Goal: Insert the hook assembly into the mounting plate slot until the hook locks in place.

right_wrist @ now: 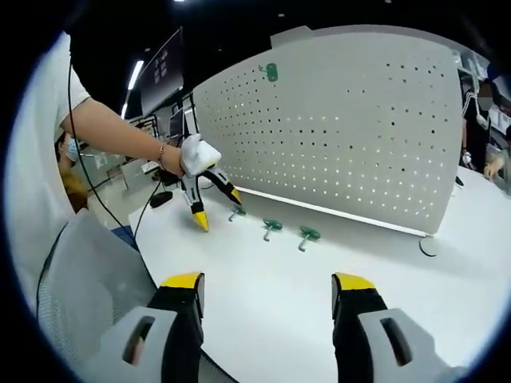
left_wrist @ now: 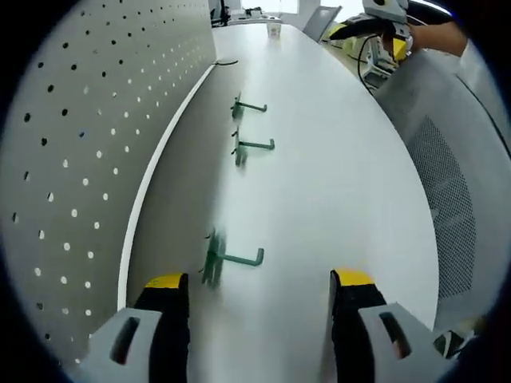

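Three green hooks lie in a row on the white tabletop (left_wrist: 335, 183) just in front of the upright pegboard (right_wrist: 343, 128), the mounting plate they are meant for. In the left gripper view the nearest hook (left_wrist: 227, 259) sits just ahead of the left tongs (left_wrist: 259, 299), with the middle hook (left_wrist: 251, 146) and the far hook (left_wrist: 247, 106) farther along. The left tongs stand released with nothing between their jaws, pointing along the row, probably lining up for a pick. In the right gripper view the right tongs (right_wrist: 266, 295) are also spread and empty, held back from the board, which keeps hooks and plate in sight. One hook already on the board (right_wrist: 271, 72) hangs near its top edge (likely a sample of the locked state). No tabletop hook is gripped yet, so the insertion has not begun.
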